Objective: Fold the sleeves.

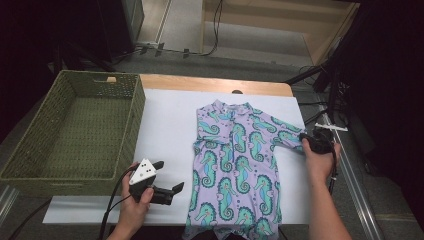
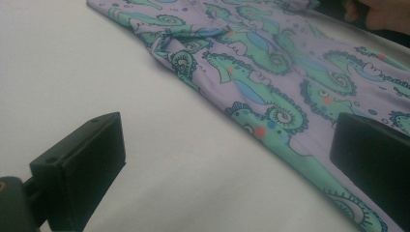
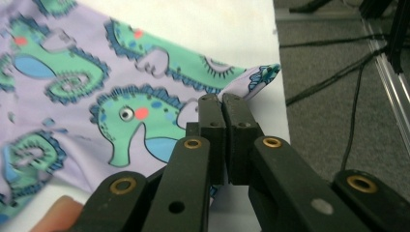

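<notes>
My right gripper (image 3: 222,104) has its jaws pressed together on the end of the sleeve (image 3: 251,79) of a small purple shirt (image 1: 235,155). The cloth is pinched between the two black jaws, and the sleeve end is lifted a little into a fold just beyond them. In the high view my right gripper (image 1: 306,139) is at the right side of the shirt, at the sleeve that points to the right edge of the white sheet (image 1: 165,130).

The shirt lies flat on the white sheet, with the collar away from me and the bottom hem at the near edge of the surface. It is printed with green and blue seahorses. The other sleeve is folded in on the left side of the shirt.

My left gripper (image 1: 167,176) is to the left of the shirt, near its lower part, and it does not touch the cloth. Its jaws are spread wide with nothing between them. In the left gripper view the edge of the shirt (image 2: 270,72) passes just in front of one jaw, and the white sheet (image 2: 72,72) is under the other one.

A green woven basket (image 1: 30,145) stands farther left of the shirt, beyond my left gripper, partly over the edge of the white sheet.
</notes>
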`<state>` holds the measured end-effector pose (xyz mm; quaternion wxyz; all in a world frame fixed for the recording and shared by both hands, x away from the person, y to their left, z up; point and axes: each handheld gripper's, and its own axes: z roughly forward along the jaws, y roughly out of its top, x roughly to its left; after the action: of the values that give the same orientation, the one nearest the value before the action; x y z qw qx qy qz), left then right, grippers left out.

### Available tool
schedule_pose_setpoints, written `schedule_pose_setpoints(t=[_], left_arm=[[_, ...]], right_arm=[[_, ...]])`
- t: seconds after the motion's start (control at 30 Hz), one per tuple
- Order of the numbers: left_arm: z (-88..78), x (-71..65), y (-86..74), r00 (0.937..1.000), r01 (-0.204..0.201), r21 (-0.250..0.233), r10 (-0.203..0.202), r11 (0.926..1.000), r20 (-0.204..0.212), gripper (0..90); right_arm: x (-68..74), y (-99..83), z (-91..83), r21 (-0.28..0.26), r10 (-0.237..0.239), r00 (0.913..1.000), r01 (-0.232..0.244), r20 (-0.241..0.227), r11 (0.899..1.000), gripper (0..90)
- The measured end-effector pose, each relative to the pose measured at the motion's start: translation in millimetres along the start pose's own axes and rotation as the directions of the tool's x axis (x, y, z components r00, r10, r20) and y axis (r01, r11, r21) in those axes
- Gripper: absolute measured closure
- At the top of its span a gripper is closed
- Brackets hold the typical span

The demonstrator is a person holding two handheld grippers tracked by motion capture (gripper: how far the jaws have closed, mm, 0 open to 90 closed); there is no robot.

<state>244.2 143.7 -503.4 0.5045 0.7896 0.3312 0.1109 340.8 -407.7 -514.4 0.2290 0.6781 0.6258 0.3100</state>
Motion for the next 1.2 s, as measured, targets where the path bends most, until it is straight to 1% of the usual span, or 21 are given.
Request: schedule_pose_setpoints(t=[0.03, 0.13, 0.27, 0.3, 0.43, 0.6, 0.67, 0.77, 0.8, 0.87, 0.97, 1.0, 1.03, 1.1, 1.13, 1.17, 1.2], left_arm=[[0.0, 0.1, 0.1, 1.0, 0.001, 0.0, -0.001, 1.0, 0.0, 0.0], [0.0, 0.5, 0.2, 1.0, 0.0, 0.001, 0.0, 1.0, 0.002, 0.0], [0.4, 0.1, 0.2, 1.0, 0.0, 0.001, 0.0, 1.0, -0.002, 0.0], [0.3, 0.3, 0.2, 1.0, 0.001, 0.0, -0.001, 1.0, -0.002, 0.0], [-0.4, 1.7, 0.3, 1.0, 0.006, -0.004, -0.006, 1.0, 0.0, 0.0], [-0.5, 1.9, 0.3, 1.0, 0.007, -0.004, -0.007, 1.0, 0.001, 0.0], [-0.6, 1.8, 0.3, 1.0, 0.005, -0.004, -0.005, 1.0, 0.0, 0.0], [-0.7, 1.6, 0.3, 1.0, 0.004, -0.003, -0.004, 1.0, 0.0, 0.0], [-0.7, 1.5, 0.2, 1.0, 0.004, -0.003, -0.004, 1.0, -0.001, 0.0], [-0.8, 1.2, 0.2, 1.0, 0.005, -0.003, -0.005, 1.0, -0.001, 0.0], [-0.8, 1.1, 0.1, 1.0, 0.003, -0.003, -0.003, 1.0, -0.002, 0.0], [-0.8, 1.1, 0.1, 1.0, 0.003, -0.004, -0.003, 1.0, -0.002, 0.0], [-0.9, 1.1, 0.1, 1.0, 0.003, -0.004, -0.003, 1.0, -0.001, 0.0], [-1.0, 1.5, 0.1, 1.0, 0.005, -0.005, -0.005, 1.0, -0.002, 0.0], [-1.3, 2.1, 0.1, 1.0, 0.006, -0.006, -0.006, 1.0, -0.002, 0.0], [-1.8, 2.8, 0.2, 0.9999, 0.011, -0.006, -0.011, 0.9999, -0.001, 0.0], [-2.2, 3.7, 0.2, 0.9999, 0.013, -0.008, -0.013, 0.9999, 0.0, 0.0]], right_arm=[[0.1, 0.9, -1.3, -0.01, 0.002, 1.0, -0.003, -0.001, 1.0, 85.7], [3.9, 7.5, -7.4, -0.046, -0.01, 0.9998, 0.009, -0.02, 0.999, 85.7], [15.8, 18.1, -14.8, -0.088, -0.029, 0.9986, 0.025, -0.045, 0.996, 85.7], [20.0, 20.6, -16.9, -0.097, -0.034, 0.9982, 0.029, -0.05, 0.995, 85.7], [39.0, 31.6, -22.9, -0.129, -0.08, 0.9931, 0.069, -0.085, 0.989, 85.6], [66.4, 43.3, -28.9, -0.16, -0.124, 0.9852, 0.104, -0.119, 0.982, 85.6], [81.2, 46.7, -29.1, -0.169, -0.146, 0.9808, 0.123, -0.13, 0.978, 85.6], [102.1, 49.5, -27.2, -0.174, -0.178, 0.9736, 0.152, -0.143, 0.973, 85.5], [111.9, 50.4, -25.6, -0.176, -0.194, 0.9689, 0.166, -0.153, 0.97, 85.5], [127.6, 51.3, -21.2, -0.167, -0.214, 0.9608, 0.185, -0.176, 0.968, 85.4], [149.6, 49.6, -10.9, -0.152, -0.24, 0.9528, 0.213, -0.186, 0.965, 85.4], [154.5, 48.7, -8.0, -0.148, -0.242, 0.9518, 0.216, -0.188, 0.965, 85.4], [162.5, 47.1, -3.1, -0.143, -0.249, 0.9496, 0.224, -0.19, 0.964, 85.4], [174.0, 44.0, 5.2, -0.134, -0.261, 0.9438, 0.237, -0.203, 0.962, 85.4], [178.9, 42.2, 9.3, -0.127, -0.26, 0.9423, 0.237, -0.211, 0.963, 85.1], [183.6, 40.3, 13.3, -0.119, -0.253, 0.9418, 0.232, -0.221, 0.965, 84.2], [187.6, 38.4, 16.4, -0.113, -0.252, 0.9392, 0.231, -0.233, 0.966, 79.5]])
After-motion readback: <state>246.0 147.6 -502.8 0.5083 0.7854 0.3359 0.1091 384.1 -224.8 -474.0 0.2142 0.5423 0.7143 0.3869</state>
